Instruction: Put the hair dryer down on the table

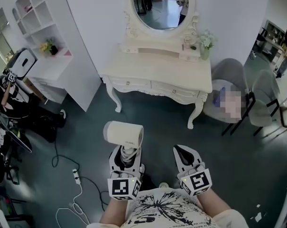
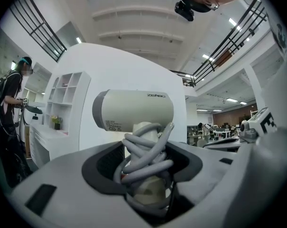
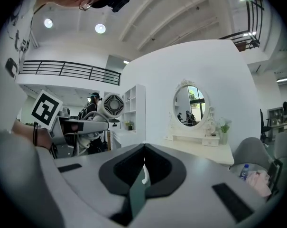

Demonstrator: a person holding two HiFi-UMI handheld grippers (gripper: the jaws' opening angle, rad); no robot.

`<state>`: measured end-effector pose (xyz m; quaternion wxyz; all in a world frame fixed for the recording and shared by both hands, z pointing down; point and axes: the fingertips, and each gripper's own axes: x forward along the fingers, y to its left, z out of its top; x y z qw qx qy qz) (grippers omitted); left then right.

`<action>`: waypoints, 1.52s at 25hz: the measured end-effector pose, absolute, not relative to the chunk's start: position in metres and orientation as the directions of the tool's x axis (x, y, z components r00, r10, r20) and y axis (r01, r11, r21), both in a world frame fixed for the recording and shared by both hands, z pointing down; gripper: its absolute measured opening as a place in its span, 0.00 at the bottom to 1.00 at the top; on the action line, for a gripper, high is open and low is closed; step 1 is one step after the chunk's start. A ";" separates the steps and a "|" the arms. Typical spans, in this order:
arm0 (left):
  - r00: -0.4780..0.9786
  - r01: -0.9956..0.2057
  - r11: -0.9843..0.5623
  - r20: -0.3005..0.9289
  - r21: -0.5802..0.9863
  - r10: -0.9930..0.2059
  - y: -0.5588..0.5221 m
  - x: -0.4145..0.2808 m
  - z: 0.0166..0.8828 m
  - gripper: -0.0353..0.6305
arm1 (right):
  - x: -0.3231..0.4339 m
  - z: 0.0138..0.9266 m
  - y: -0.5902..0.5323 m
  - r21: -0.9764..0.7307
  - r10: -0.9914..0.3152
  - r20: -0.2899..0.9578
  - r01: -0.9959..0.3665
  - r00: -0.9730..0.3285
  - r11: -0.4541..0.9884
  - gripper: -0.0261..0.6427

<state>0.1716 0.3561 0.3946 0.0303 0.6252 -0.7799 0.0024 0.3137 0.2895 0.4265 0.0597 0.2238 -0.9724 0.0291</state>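
A cream hair dryer (image 1: 123, 133) with its grey cord wound round the handle stands upright in my left gripper (image 1: 125, 158), barrel lying crosswise above the jaws. In the left gripper view the jaws of that gripper (image 2: 145, 170) stand wide and clamp the corded handle below the barrel of the hair dryer (image 2: 134, 110). My right gripper (image 1: 185, 152) is beside it on the right, shut and empty. In the right gripper view its jaws (image 3: 144, 163) meet at the tip, and the hair dryer (image 3: 110, 106) shows end-on at left. The white dressing table (image 1: 157, 72) is ahead, some way off.
An oval mirror (image 1: 162, 6), a small drawer box and a flower vase (image 1: 206, 45) sit on the table's back. A white shelf unit (image 1: 39, 18) stands left, grey chairs (image 1: 231, 87) right. A power strip with cable (image 1: 77, 175) lies on the floor at left. A person (image 1: 5, 94) stands far left.
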 end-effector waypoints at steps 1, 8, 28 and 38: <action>-0.214 -0.976 0.216 0.049 0.029 -0.976 0.355 0.168 0.395 0.43 | 0.309 0.428 0.287 -0.032 -0.435 0.131 -0.442 -0.891 0.896 0.07; -0.196 -0.980 0.197 0.041 0.011 -0.980 0.327 0.121 0.395 0.43 | 0.263 0.426 0.259 -0.030 -0.457 0.132 -0.465 -0.880 0.885 0.07; -0.060 -0.998 0.060 0.053 -0.015 -0.997 0.222 -0.079 0.382 0.43 | 0.076 0.411 0.167 -0.045 -0.574 0.146 -0.585 -0.806 0.810 0.07; -0.110 -0.994 0.111 0.082 0.018 -0.991 0.174 -0.117 0.414 0.43 | 0.037 0.435 0.107 -0.067 -0.548 0.158 -0.563 -0.821 0.824 0.07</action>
